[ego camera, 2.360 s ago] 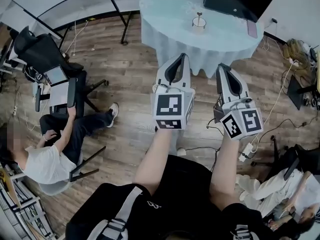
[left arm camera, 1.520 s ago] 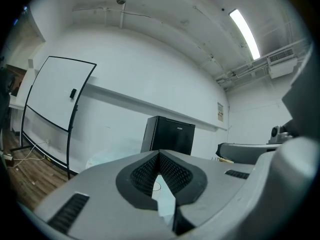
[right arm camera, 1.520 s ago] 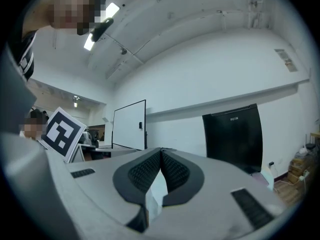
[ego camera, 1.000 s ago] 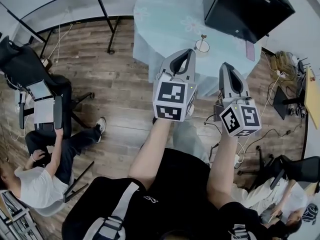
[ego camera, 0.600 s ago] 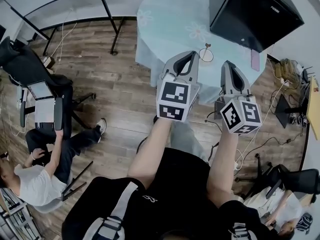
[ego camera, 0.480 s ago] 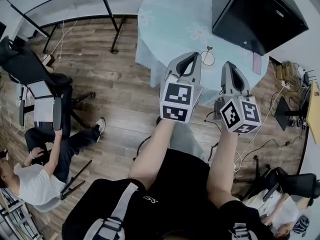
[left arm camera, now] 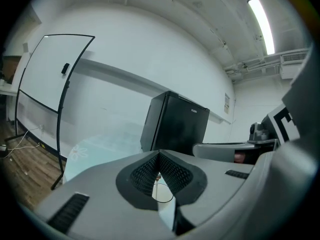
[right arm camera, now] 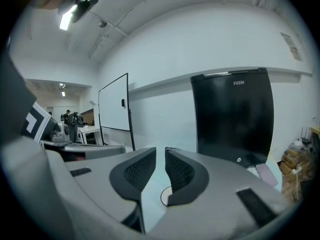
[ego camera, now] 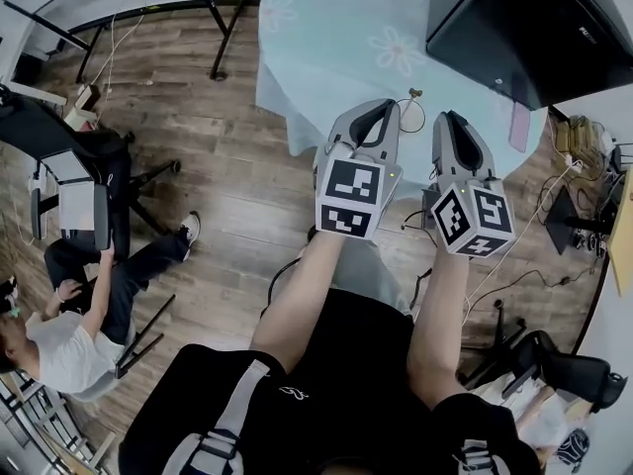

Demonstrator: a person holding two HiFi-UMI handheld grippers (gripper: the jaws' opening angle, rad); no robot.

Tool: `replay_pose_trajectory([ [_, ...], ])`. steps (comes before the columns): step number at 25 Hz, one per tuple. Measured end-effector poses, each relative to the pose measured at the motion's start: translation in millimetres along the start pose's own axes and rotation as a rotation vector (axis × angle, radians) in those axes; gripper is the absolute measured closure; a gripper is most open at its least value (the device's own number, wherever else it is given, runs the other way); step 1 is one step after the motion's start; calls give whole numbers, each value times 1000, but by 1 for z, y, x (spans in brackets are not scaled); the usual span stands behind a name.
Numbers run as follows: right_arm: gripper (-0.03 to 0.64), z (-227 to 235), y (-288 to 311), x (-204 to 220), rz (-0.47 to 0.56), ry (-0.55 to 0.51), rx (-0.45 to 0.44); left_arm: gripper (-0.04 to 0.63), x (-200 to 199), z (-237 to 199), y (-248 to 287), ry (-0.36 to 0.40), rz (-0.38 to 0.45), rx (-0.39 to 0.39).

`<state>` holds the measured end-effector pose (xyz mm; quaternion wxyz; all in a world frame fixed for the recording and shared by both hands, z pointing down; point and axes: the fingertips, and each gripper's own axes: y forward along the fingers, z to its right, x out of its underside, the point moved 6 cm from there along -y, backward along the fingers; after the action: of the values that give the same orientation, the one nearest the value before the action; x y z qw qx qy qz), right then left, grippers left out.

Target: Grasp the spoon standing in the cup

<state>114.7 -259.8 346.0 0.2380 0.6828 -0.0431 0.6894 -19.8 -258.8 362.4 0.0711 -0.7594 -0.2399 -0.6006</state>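
Note:
A clear glass cup (ego camera: 409,117) with a spoon (ego camera: 416,95) standing in it sits near the front edge of the round table (ego camera: 326,38) with a pale blue cloth. My left gripper (ego camera: 382,108) is just left of the cup, my right gripper (ego camera: 444,118) just right of it, both short of it. In the left gripper view the jaws meet at the tips (left arm camera: 159,156), and the cup rim (left arm camera: 163,195) and spoon (left arm camera: 158,176) show below them. My right gripper (right arm camera: 160,155) has a narrow gap, its jaws are opening, and nothing is between them.
A black fridge (ego camera: 524,23) stands behind the table at the right. A pink flat thing (ego camera: 518,127) lies on the table's right edge. A whiteboard stand (ego camera: 213,28) is at the left. A seated person (ego camera: 69,334), an office chair (ego camera: 84,181) and floor cables (ego camera: 534,265) are around.
The table and cup have come nearer in the head view. Both grippers now flank the cup closely, where before they were well short of it over the wooden floor.

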Motion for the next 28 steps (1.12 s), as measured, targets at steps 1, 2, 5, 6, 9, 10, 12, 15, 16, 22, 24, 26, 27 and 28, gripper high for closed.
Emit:
replay_pose_trajectory([
  [1,550,2,4,4,-9,3,-8,588,5,-2,5,-4,-14,-2],
  [2,540,4,8,8,-19,8,-14,588,9,-3,9,-7,-27,-4],
  [5,495,13,17,21,-50,30,-24,588,21,-6,22,-17,-60,-10],
  [6,479,17,20,25,-62,36,-27,588,24,-7,26,-20,-68,-13],
  [9,443,30,31,38,-95,56,-35,588,35,-9,43,-28,-92,-26],
  [10,433,34,36,42,-105,61,-37,588,38,-10,48,-30,-98,-29],
  [12,416,38,47,50,-126,65,-45,588,44,-13,58,-35,-110,-35],
  [15,390,42,61,59,-159,60,-57,588,51,-18,69,-44,-131,-47],
  [16,369,43,65,62,-167,61,-62,588,53,-19,72,-46,-138,-50],
  [22,334,48,90,79,-220,53,-27,588,67,-27,87,-59,-171,-72],
  [24,334,53,99,82,-235,49,2,588,72,-29,93,-60,-184,-79],
  [26,334,55,107,87,-251,53,16,588,76,-32,97,-62,-198,-86],
  [27,334,55,111,90,-260,58,19,588,78,-33,99,-62,-203,-90],
  [28,341,55,114,93,-267,64,23,588,79,-35,100,-62,-208,-94],
])
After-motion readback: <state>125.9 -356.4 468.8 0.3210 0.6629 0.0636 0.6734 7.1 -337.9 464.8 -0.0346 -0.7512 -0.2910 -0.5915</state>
